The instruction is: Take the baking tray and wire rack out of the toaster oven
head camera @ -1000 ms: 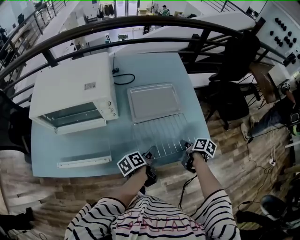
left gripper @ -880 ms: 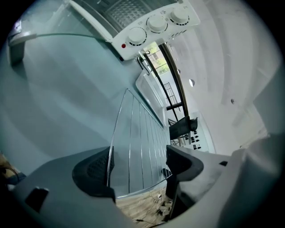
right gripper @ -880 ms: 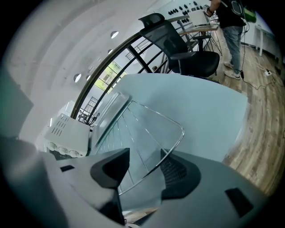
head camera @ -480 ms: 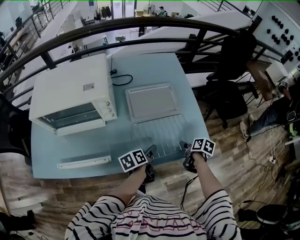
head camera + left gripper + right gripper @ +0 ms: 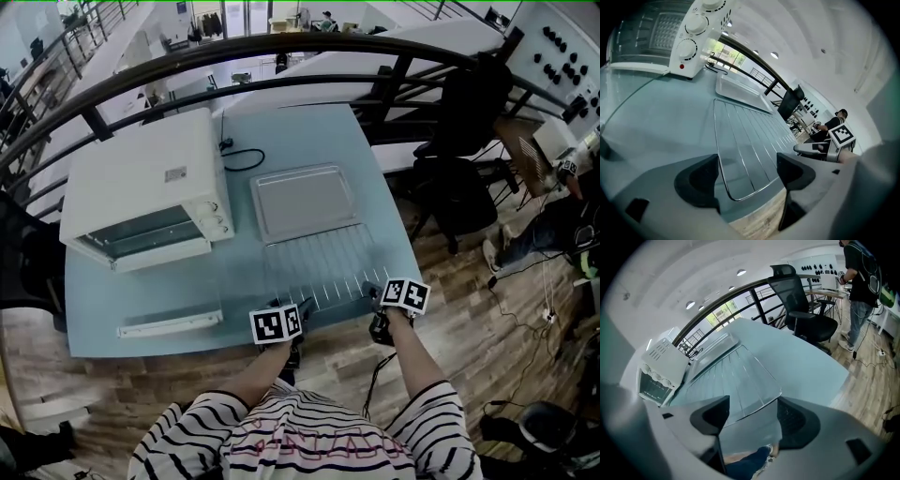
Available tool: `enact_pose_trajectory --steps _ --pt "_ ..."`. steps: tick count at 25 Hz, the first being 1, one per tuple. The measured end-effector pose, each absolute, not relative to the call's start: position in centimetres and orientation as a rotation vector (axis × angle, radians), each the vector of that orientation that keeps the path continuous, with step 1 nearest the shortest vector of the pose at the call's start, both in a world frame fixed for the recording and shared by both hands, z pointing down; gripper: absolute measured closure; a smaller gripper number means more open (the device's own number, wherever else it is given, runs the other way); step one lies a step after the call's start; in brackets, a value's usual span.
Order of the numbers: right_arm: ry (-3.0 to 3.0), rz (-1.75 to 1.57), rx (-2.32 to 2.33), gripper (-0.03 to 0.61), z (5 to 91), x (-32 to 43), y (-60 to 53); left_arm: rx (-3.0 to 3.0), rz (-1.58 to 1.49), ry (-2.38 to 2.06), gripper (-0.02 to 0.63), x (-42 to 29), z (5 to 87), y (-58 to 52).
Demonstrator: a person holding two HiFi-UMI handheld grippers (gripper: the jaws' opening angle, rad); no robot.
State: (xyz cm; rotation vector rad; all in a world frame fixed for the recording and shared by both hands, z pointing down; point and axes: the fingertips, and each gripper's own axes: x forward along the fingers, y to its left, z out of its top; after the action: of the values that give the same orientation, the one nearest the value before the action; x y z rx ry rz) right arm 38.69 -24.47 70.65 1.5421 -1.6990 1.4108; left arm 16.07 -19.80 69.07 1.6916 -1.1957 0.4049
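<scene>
While the oven (image 5: 150,192) stands at the bench's (image 5: 141,291) left, the tray (image 5: 305,202) lies flat just beside it, out of the oven, and the rack (image 5: 314,267) lies flat on the bench just nearer the person. At the rack's near edge the left claw (image 5: 747,174), its jaws just opened further, stands wide with a rack corner between them, unpressed. The right claw (image 5: 751,414), likewise just opened wide, holds nothing, the other near corner just ahead of its jaws.
</scene>
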Motion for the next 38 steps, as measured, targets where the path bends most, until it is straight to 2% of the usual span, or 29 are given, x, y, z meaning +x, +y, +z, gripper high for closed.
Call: enact_pose_trajectory --steps 4,18,28,30,33,36,38 --pt "-1.743 1.379 1.608 0.272 70.0 39.3 -24.6 1.734 0.456 -1.263 0.247 14.7 69.1 -20.0" --pt "-1.852 1.422 1.727 0.272 68.4 39.0 -23.8 1.738 0.297 -1.312 0.247 13.4 67.3 -20.8" --pt "-2.148 1.385 1.863 0.275 61.9 36.4 -20.8 1.881 0.127 -1.370 0.249 13.1 61.7 -19.6" --pt "-2.217 1.338 1.878 0.293 59.9 35.6 -19.5 1.915 0.081 -1.371 0.249 12.8 60.3 -18.6" --pt "-2.303 1.272 1.896 0.398 57.4 34.1 -17.0 1.972 0.021 -1.378 0.250 12.1 58.2 -16.4" --pt "-2.372 1.245 1.890 0.421 55.4 32.4 -14.3 2.021 -0.016 -1.382 0.257 11.4 56.4 -13.8" --pt "-2.407 1.219 1.881 0.441 54.3 31.5 -12.6 2.045 -0.036 -1.397 0.303 10.8 55.3 -11.9"
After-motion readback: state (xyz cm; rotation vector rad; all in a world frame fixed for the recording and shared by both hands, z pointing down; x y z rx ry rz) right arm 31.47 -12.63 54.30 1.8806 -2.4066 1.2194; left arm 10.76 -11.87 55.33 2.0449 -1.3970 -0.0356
